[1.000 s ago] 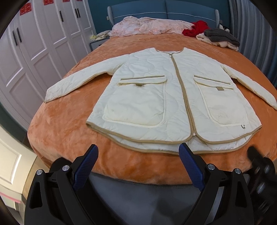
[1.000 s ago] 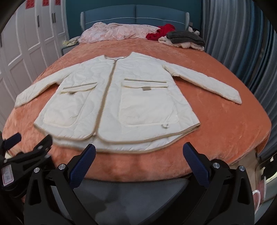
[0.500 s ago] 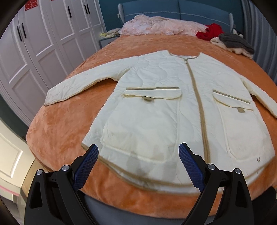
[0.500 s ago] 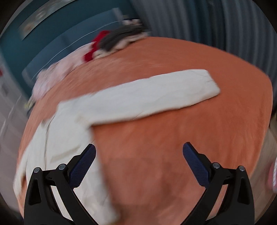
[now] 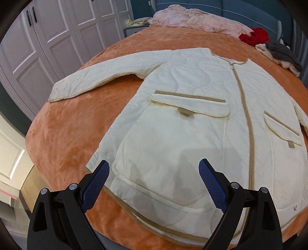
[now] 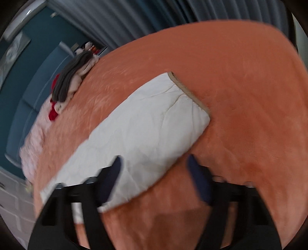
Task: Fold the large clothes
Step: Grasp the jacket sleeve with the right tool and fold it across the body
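Note:
A cream quilted jacket (image 5: 192, 123) with tan trim lies spread flat, front up, on an orange bed cover (image 5: 63, 146). My left gripper (image 5: 154, 182) hovers open over the jacket's lower left pocket, nothing between its fingers. In the blurred right wrist view, one sleeve (image 6: 146, 130) of the jacket lies flat with its tan cuff pointing up and right. My right gripper (image 6: 154, 173) is over the sleeve near its lower edge, jaws closing, the sleeve's edge between them; the pads do not press on it.
Pink bedding (image 5: 196, 21), a red garment (image 5: 254, 36) and a grey and cream pile (image 5: 281, 53) lie at the bed's head. White wardrobe doors (image 5: 38, 48) stand to the left. Grey curtains (image 6: 154, 17) hang beyond the bed's right side.
My left gripper moved forward over the jacket's hem onto the pocket. My right gripper swung out to the right sleeve, rolled hard, came down close to it, and its jaws narrowed.

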Available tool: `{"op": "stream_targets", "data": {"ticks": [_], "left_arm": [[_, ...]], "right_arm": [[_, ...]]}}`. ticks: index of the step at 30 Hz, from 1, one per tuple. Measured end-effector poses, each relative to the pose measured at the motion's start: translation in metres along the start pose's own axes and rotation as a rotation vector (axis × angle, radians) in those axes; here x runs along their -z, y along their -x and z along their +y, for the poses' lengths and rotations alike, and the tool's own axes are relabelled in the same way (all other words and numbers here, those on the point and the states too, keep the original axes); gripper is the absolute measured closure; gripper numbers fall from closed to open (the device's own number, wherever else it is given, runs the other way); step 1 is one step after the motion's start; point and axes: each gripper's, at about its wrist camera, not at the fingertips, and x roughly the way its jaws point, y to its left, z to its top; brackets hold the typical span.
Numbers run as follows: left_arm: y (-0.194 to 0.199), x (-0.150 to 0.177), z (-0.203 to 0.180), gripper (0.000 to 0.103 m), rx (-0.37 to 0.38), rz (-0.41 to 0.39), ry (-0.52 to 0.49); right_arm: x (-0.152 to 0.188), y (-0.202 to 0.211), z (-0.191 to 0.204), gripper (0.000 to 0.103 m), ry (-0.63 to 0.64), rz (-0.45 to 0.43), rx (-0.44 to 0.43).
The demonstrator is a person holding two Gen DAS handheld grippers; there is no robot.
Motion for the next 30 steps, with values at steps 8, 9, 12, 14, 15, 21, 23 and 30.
{"op": "stream_targets", "data": {"ticks": [8, 9, 12, 14, 15, 21, 23, 30], "left_arm": [[-0.020, -0.012, 0.011, 0.011, -0.029, 0.026, 0.034], [-0.022, -0.013, 0.013, 0.011, -0.034, 0.028, 0.042], [-0.027, -0.016, 0.020, 0.011, -0.042, 0.031, 0.059], [-0.031, -0.017, 0.026, 0.011, -0.047, 0.035, 0.077], [-0.031, -0.018, 0.030, 0.011, -0.047, 0.036, 0.086], [-0.035, -0.020, 0.052, 0.011, -0.039, 0.043, 0.130], [-0.036, -0.021, 0.061, 0.011, -0.028, 0.043, 0.140], [-0.038, -0.033, 0.077, 0.011, 0.057, 0.030, 0.172]], "right_arm": [[-0.021, 0.035, 0.091, 0.093, 0.121, -0.130, -0.142], [-0.017, 0.046, 0.114, 0.094, 0.170, -0.146, -0.183], [0.011, 0.082, 0.206, 0.094, 0.373, -0.174, -0.342], [0.050, 0.105, 0.279, 0.094, 0.537, -0.162, -0.481], [0.068, 0.111, 0.302, 0.094, 0.592, -0.151, -0.526], [0.240, 0.129, 0.425, 0.093, 0.966, 0.035, -0.769], [0.309, 0.121, 0.440, 0.091, 1.083, 0.118, -0.777], [0.439, 0.094, 0.422, 0.046, 1.251, 0.284, -0.736]]}}
